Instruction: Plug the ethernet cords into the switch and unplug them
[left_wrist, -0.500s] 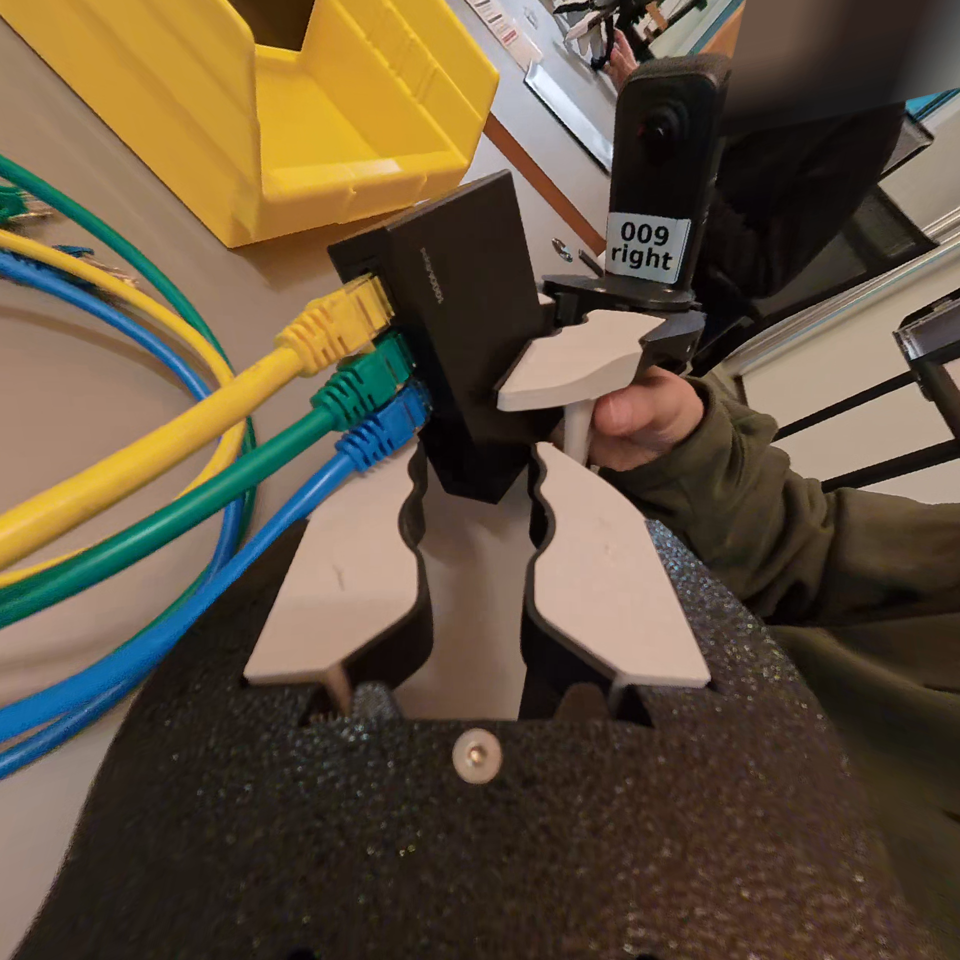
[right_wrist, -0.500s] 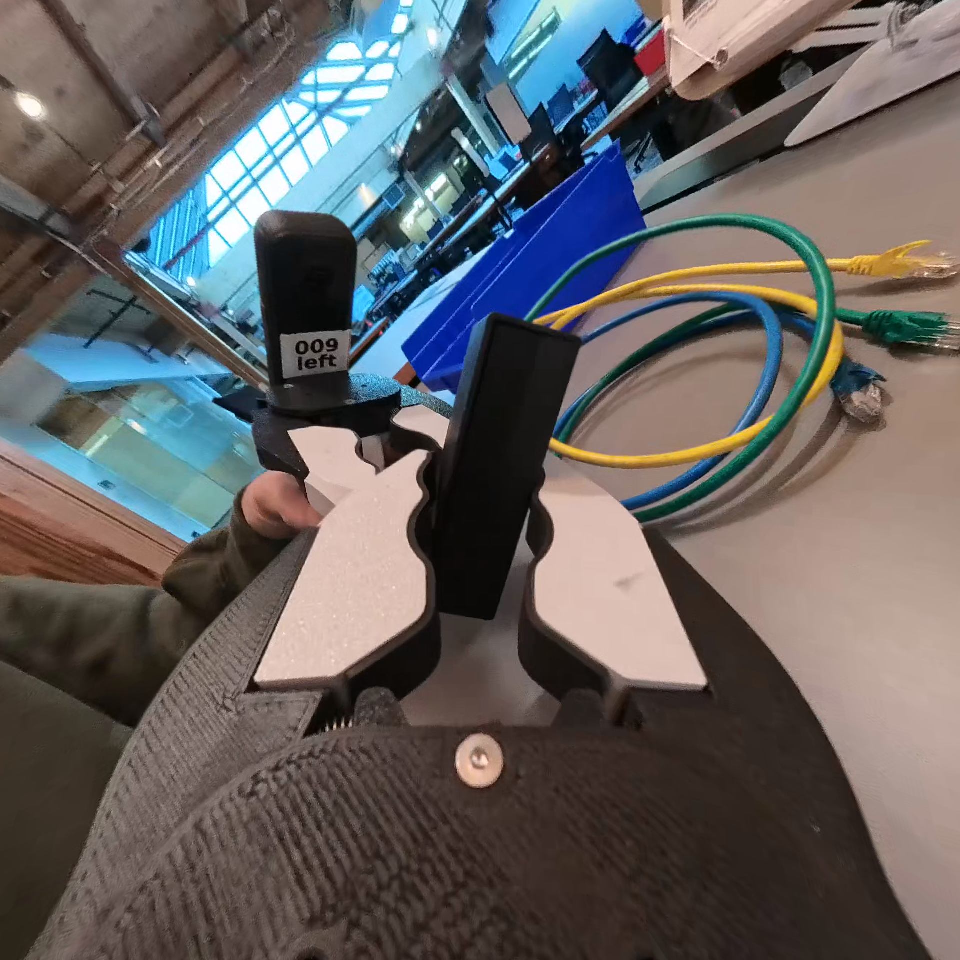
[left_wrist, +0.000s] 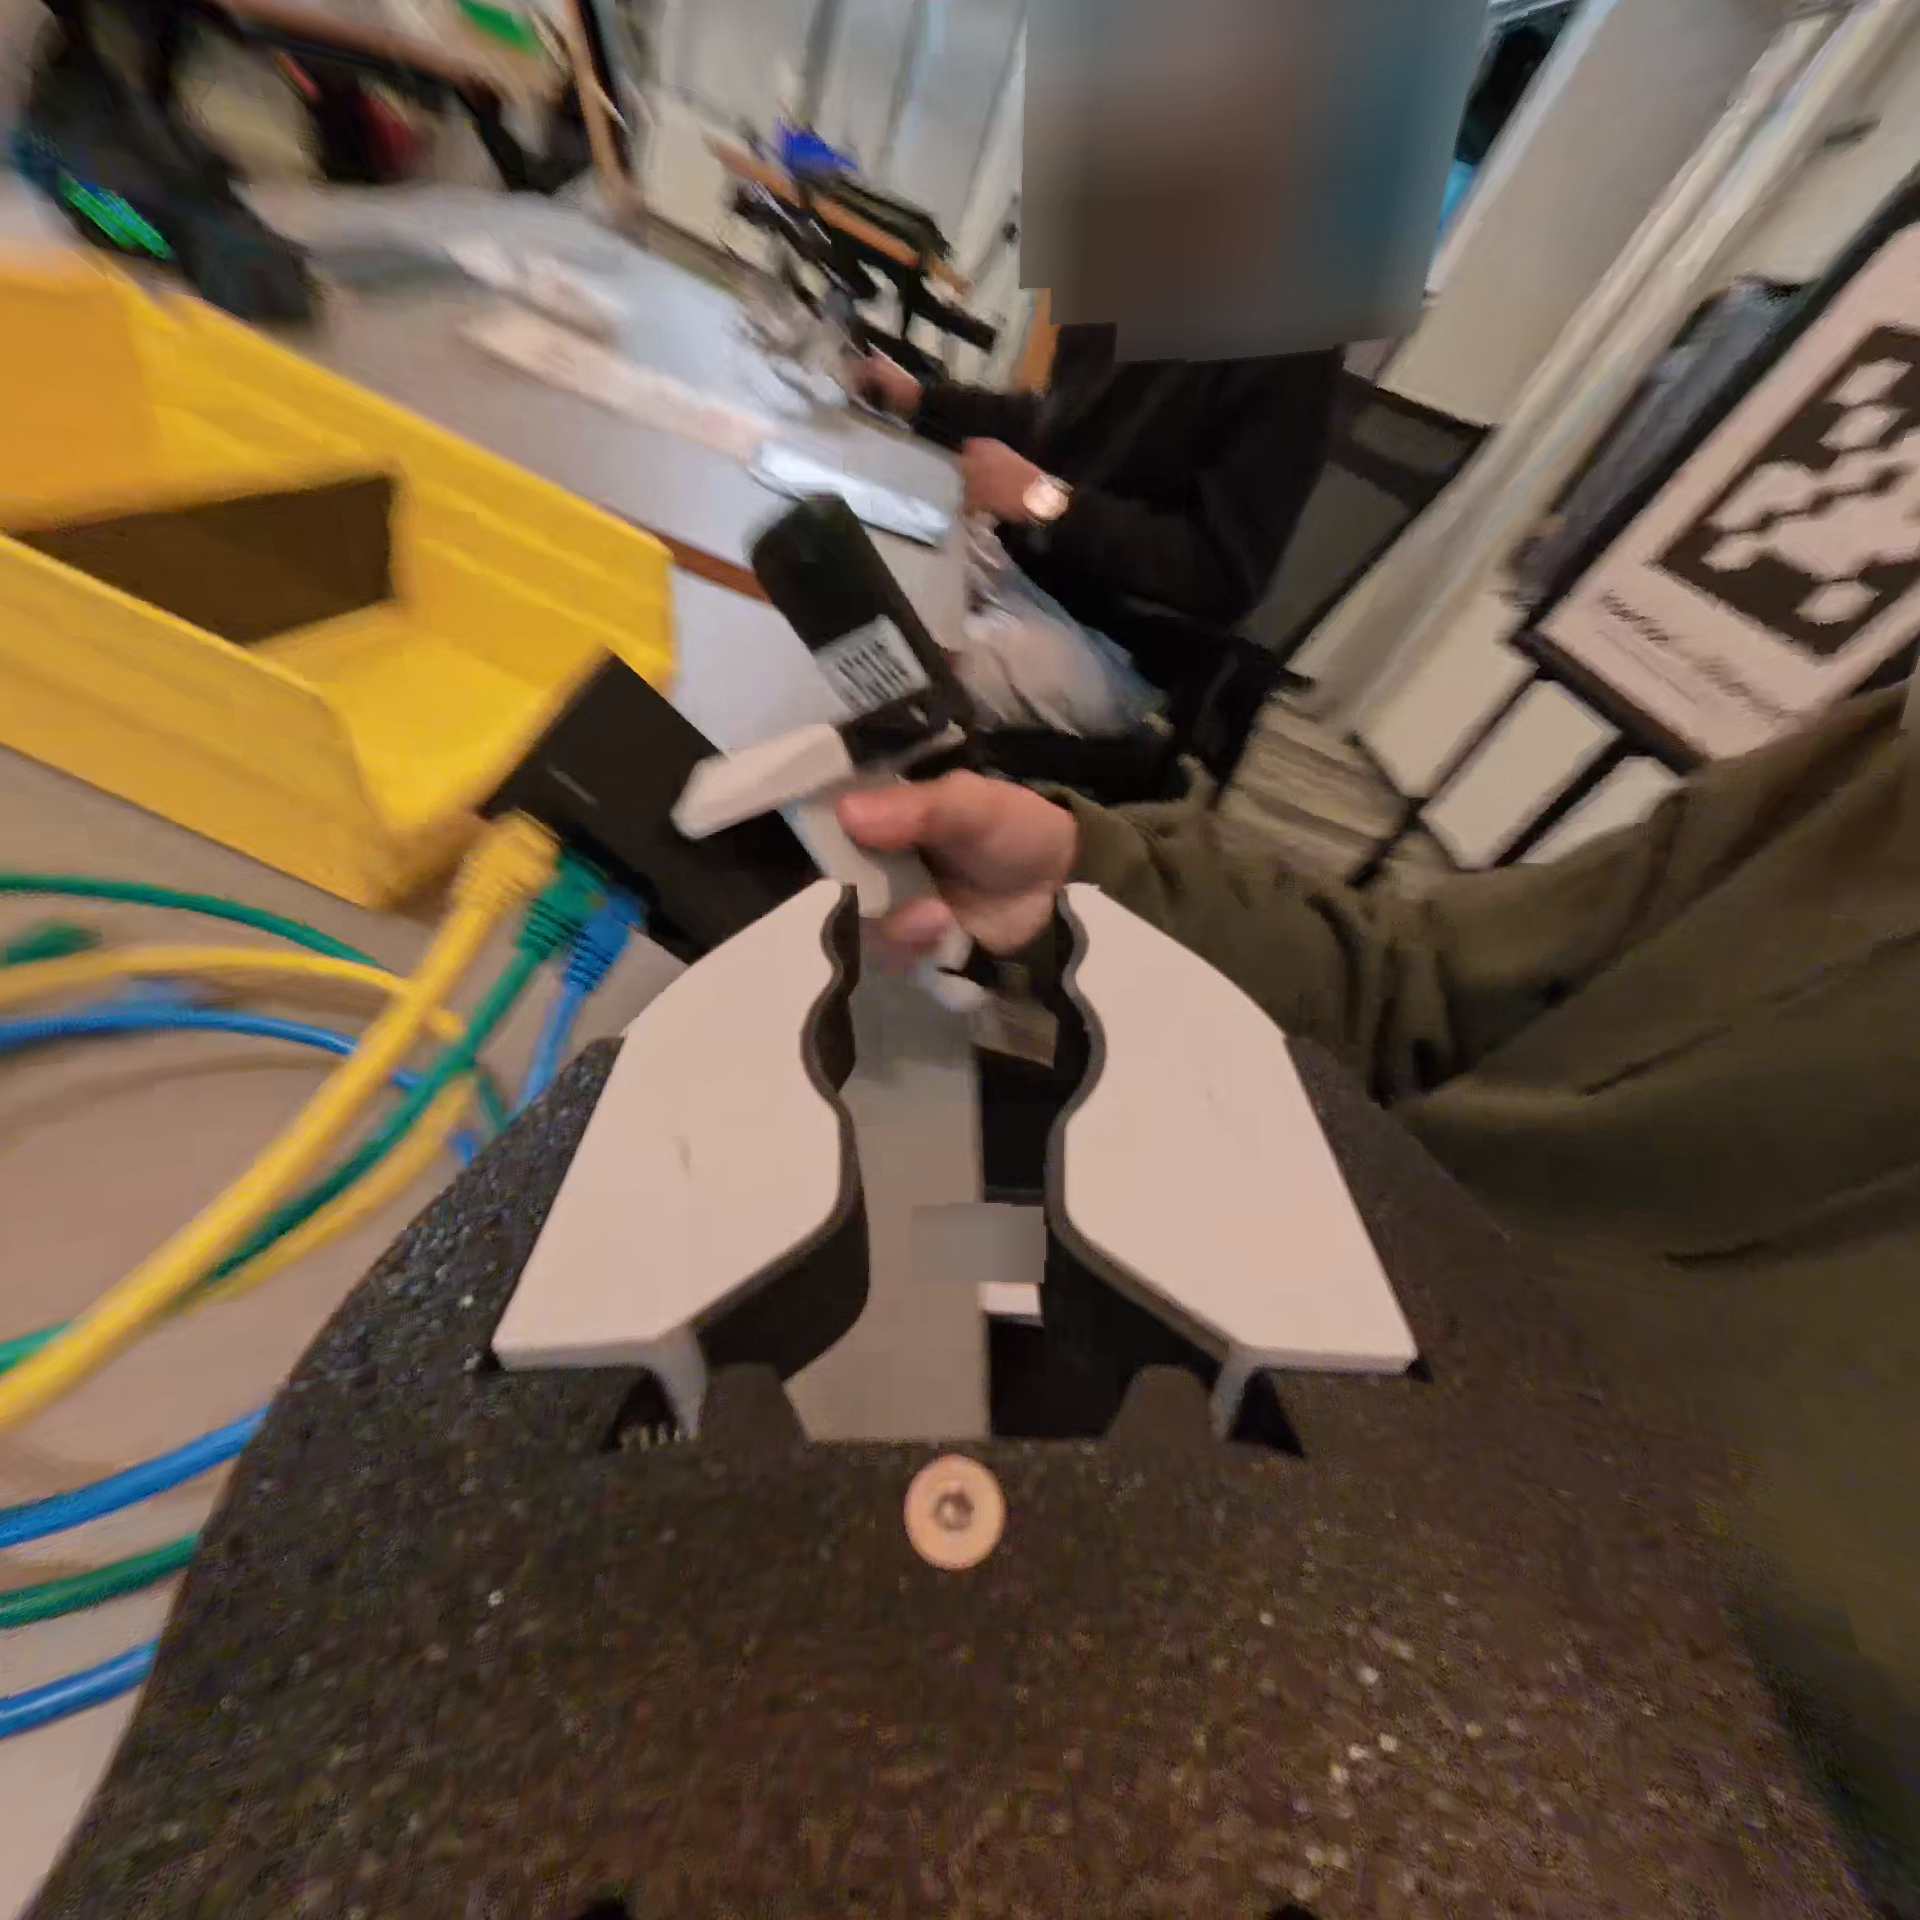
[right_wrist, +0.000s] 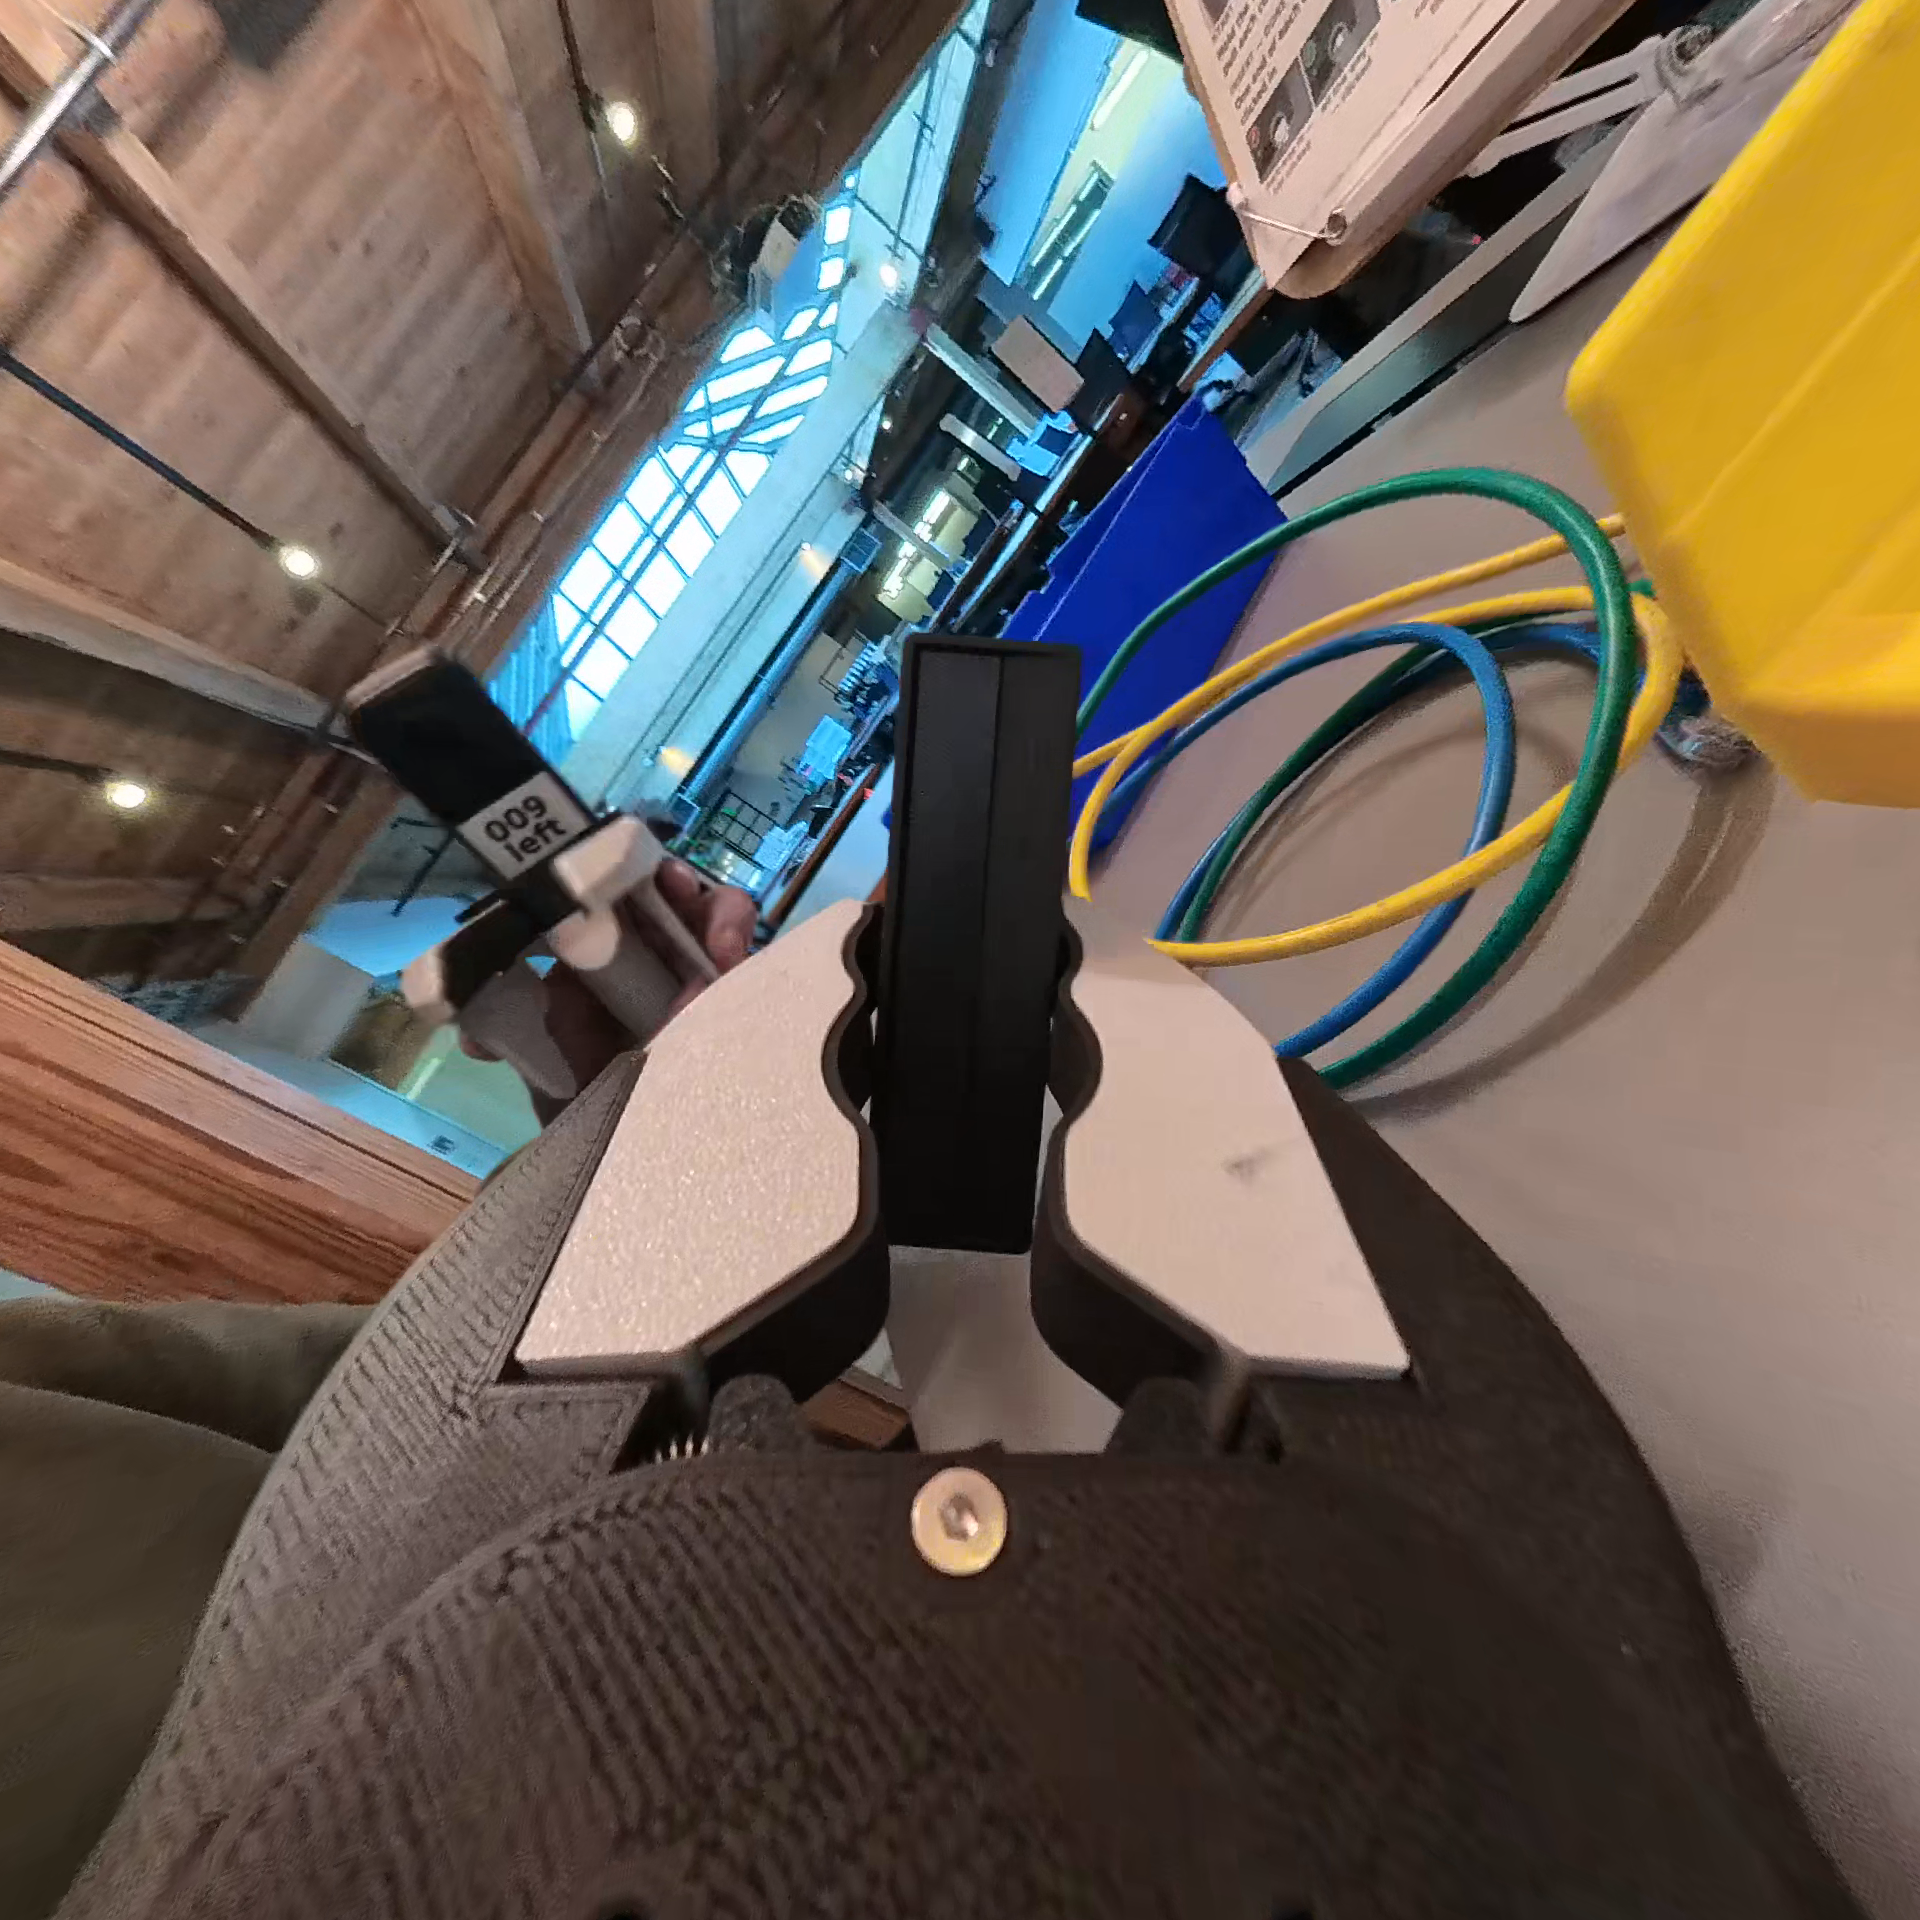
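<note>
The black switch (left_wrist: 623, 769) stands on edge on the table, next to the yellow bin. The yellow plug (left_wrist: 509, 862), green plug (left_wrist: 556, 914) and blue plug (left_wrist: 597, 945) sit in its ports. My right gripper (right_wrist: 966, 925) is shut on the switch (right_wrist: 977, 935), which stands upright between its fingers. In the left wrist view it shows as a white finger (left_wrist: 758, 790) on the switch. My left gripper (left_wrist: 956, 925) is open and empty, held to the right of the switch and apart from it. It also shows in the right wrist view (right_wrist: 582, 904), off to the left.
A yellow bin (left_wrist: 312, 675) stands just behind the switch and shows at the right (right_wrist: 1766, 416). The green cord (right_wrist: 1558, 831), yellow cord (right_wrist: 1351, 914) and blue cord (right_wrist: 1496, 727) coil on the grey table (right_wrist: 1558, 1299). A blue bin (right_wrist: 1143, 582) is farther back. A person sits beyond the table edge.
My left gripper has drawn back from the switch, which stood between its fingertips before. The right gripper has kept its hold, and the switch now stands closer to the yellow bin.
</note>
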